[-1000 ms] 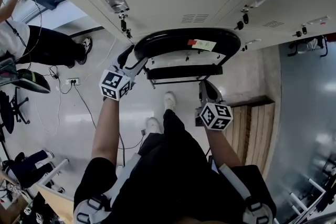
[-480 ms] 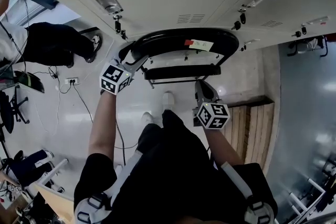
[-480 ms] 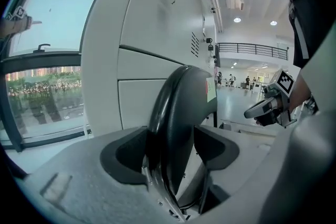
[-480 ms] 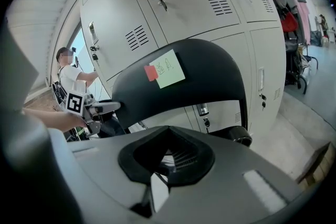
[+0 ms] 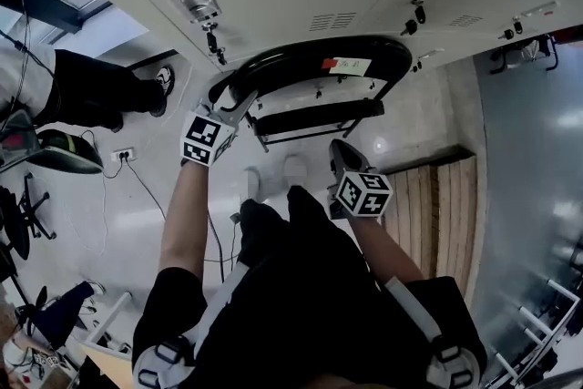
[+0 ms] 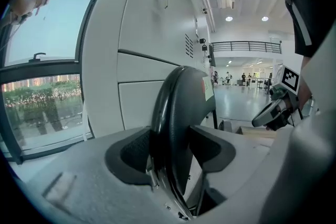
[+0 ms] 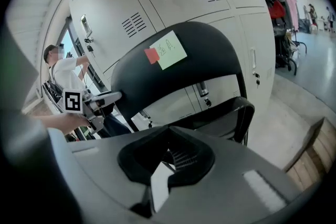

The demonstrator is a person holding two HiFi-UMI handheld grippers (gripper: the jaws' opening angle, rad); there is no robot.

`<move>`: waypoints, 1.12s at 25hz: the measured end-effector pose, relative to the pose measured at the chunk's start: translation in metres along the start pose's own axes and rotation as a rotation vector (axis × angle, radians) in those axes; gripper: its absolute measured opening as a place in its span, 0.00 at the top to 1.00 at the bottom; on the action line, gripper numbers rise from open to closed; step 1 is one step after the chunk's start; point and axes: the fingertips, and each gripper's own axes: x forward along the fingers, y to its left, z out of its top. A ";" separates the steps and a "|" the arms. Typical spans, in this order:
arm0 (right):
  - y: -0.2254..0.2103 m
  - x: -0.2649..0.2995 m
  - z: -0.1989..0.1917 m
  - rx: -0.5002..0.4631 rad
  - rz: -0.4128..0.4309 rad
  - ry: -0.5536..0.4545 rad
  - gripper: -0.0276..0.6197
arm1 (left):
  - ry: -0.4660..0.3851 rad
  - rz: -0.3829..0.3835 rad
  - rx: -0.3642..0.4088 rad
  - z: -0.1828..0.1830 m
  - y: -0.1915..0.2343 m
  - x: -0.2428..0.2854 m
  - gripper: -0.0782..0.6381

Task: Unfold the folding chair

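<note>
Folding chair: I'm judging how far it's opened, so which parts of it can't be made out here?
Feet and lower legs: in the head view, hidden beneath the backrest and seat; in the right gripper view, blocked by the right gripper itself.
Writing on the green note: tiny in the head view, an unreadable scrawl in the right gripper view.
Seat hinges: too small in the head view, behind the backrest in the left gripper view.

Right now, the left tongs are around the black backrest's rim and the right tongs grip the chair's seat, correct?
Not quite. The left tongs have just been closing on the backrest between them, but the right tongs grip nothing: the right gripper view shows them shut and empty, short of the seat.
</note>
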 end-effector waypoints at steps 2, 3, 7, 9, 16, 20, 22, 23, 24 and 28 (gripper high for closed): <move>0.006 0.007 -0.010 0.050 -0.027 -0.003 0.95 | -0.014 -0.016 0.008 0.001 0.000 -0.001 0.58; 0.009 0.012 -0.013 0.081 -0.042 -0.011 0.95 | -0.020 -0.025 0.012 0.002 0.000 -0.002 0.58; 0.018 0.045 -0.018 0.297 -0.085 -0.038 0.62 | -0.039 -0.059 0.010 0.005 -0.001 -0.003 0.60; 0.022 0.063 -0.023 0.416 -0.135 -0.047 0.53 | -0.033 -0.077 0.009 0.004 -0.002 -0.004 0.60; 0.009 0.102 -0.041 0.671 -0.373 -0.091 0.44 | -0.013 -0.144 0.027 0.003 -0.004 -0.005 0.61; -0.002 0.116 -0.041 0.736 -0.409 -0.127 0.44 | -0.021 -0.172 0.043 0.004 -0.004 -0.005 0.62; -0.003 0.124 -0.038 0.758 -0.423 -0.129 0.45 | -0.023 -0.185 0.042 0.004 -0.004 -0.006 0.63; 0.000 0.129 -0.037 0.770 -0.426 -0.123 0.45 | -0.023 -0.188 0.041 0.005 -0.004 -0.006 0.63; 0.003 0.134 -0.037 0.778 -0.428 -0.113 0.45 | -0.023 -0.191 0.043 0.005 -0.004 -0.007 0.63; 0.007 0.147 -0.045 0.777 -0.467 -0.058 0.58 | -0.014 -0.216 0.049 0.003 -0.011 -0.013 0.63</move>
